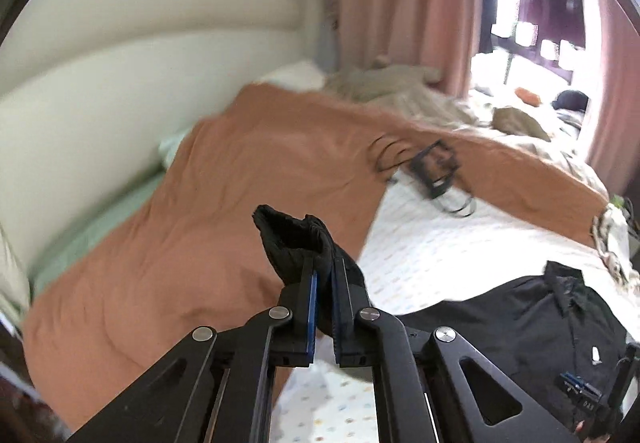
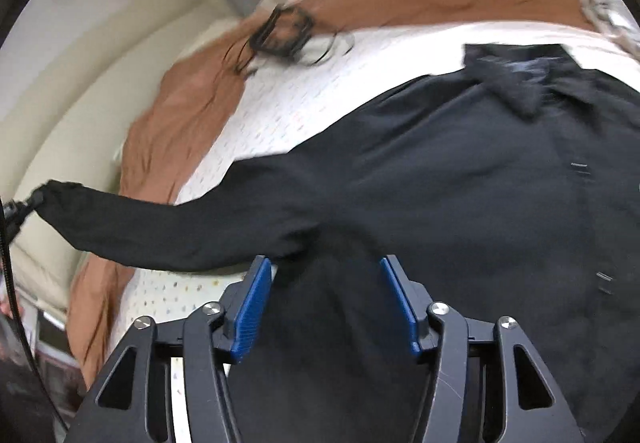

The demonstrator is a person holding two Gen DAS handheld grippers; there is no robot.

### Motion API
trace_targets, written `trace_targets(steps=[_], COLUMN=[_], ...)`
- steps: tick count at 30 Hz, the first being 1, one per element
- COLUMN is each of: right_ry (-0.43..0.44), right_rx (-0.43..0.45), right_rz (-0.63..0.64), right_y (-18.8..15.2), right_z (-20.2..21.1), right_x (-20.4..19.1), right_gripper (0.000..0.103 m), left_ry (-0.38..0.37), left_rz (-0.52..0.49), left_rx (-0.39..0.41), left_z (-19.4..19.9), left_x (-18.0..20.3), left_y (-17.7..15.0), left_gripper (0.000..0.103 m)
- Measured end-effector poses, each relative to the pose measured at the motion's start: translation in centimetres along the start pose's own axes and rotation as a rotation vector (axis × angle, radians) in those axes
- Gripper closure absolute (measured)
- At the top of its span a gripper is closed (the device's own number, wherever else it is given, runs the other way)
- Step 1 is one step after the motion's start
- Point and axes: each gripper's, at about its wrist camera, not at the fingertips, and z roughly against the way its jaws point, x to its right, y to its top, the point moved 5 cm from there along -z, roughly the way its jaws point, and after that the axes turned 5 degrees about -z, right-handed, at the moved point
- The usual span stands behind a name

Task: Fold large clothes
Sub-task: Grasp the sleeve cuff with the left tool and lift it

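Observation:
A black collared shirt (image 2: 460,183) lies spread on the white dotted bedsheet (image 2: 304,99), collar (image 2: 520,87) towards the far side. Its long sleeve (image 2: 160,231) stretches left and up off the bed. My left gripper (image 1: 324,263) is shut on the sleeve's cuff (image 1: 292,235) and holds it in the air; it also shows at the left edge of the right wrist view, left gripper (image 2: 18,209). My right gripper (image 2: 326,275) is open just over the shirt where the sleeve joins the body. Dark cloth lies between its blue pads (image 2: 252,307), which stand well apart.
An orange-brown blanket (image 1: 200,203) lies bunched along the far and left sides of the bed. A black frame with cables (image 1: 434,167) rests on its edge. Behind are a cream padded headboard (image 1: 100,63), a pink curtain (image 1: 400,3) and a beige heap of cloth (image 1: 400,91).

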Motion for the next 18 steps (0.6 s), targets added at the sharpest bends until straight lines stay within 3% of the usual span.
trace_targets(steps=[6,12,18], right_ry=[-0.018,-0.032,-0.051], right_rx=[0.084,0.151,0.243], right_rz=[-0.113,-0.201,-0.305], right_y=[-0.7,-0.9,-2.1], right_z=[5.7,10.5,15.0], right_x=[5.5,9.6,14.6], right_gripper=[0.046,0.046,0.046], left_ry=[-0.041,-0.118,-0.179], left_rz=[-0.136,-0.211,-0.309], left_rx=[0.094,0.14,0.156], left_z=[5.1,8.2,10.0], left_x=[7.8,15.6,24.1], left_y=[5.2,9.1,10.4], left_gripper=[0.098,0.098,0.098])
